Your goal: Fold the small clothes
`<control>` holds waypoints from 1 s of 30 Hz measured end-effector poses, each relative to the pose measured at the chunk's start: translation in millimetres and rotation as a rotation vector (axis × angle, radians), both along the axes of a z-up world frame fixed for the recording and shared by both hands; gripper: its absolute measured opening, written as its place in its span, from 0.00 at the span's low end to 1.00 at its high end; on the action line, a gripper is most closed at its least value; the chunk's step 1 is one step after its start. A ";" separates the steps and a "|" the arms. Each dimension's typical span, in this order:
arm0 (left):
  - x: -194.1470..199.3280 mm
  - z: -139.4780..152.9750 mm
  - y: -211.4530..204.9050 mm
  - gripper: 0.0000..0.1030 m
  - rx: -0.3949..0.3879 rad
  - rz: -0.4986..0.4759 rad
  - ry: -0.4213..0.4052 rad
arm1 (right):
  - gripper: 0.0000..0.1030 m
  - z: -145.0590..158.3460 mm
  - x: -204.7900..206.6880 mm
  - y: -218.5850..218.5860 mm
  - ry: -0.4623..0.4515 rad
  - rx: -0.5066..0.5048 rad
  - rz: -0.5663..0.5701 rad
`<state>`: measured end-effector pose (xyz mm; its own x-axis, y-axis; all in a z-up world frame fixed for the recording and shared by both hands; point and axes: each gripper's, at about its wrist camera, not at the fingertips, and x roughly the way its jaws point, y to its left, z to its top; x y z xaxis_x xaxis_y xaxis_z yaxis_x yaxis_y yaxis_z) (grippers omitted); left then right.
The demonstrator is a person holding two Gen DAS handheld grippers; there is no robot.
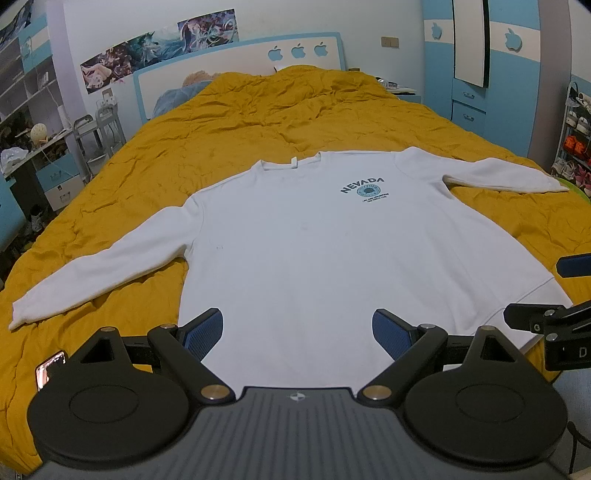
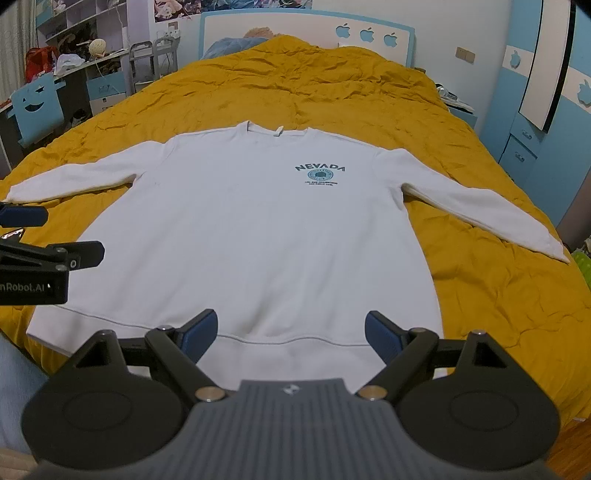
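A white long-sleeved sweatshirt (image 1: 314, 243) (image 2: 258, 236) with a blue NEVADA print lies flat and face up on the yellow bedspread, both sleeves spread out, hem nearest me. My left gripper (image 1: 297, 334) hovers open over the hem's left part, nothing between its blue pads. My right gripper (image 2: 291, 332) hovers open over the hem band's middle-right, also holding nothing. Each gripper shows at the edge of the other's view: the right one (image 1: 546, 291) and the left one (image 2: 48, 236), both with fingers apart.
The yellow bedspread (image 1: 295, 118) covers a wide bed with a white and blue headboard (image 2: 306, 29). A desk and shelves (image 1: 29, 122) stand to the left, blue wardrobes (image 1: 498, 74) and a shoe rack (image 1: 576, 140) to the right.
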<state>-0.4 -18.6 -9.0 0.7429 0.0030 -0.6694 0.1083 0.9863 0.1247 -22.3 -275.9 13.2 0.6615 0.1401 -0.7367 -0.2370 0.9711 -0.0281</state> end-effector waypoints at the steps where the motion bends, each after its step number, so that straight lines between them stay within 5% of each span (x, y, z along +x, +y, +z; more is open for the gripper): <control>1: 0.2 0.3 0.8 1.00 0.000 0.000 0.000 | 0.80 0.0 0.0 0.0 0.000 0.000 0.000; 30: -0.5 -8.1 -5.2 1.00 -0.001 -0.008 0.005 | 0.80 -1.1 0.6 -0.2 0.004 0.003 -0.003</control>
<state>-0.9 -23.8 -17.1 0.7397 -0.0035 -0.6729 0.1168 0.9855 0.1233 -21.7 -276.1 12.1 0.6590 0.1401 -0.7390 -0.2341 0.9719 -0.0245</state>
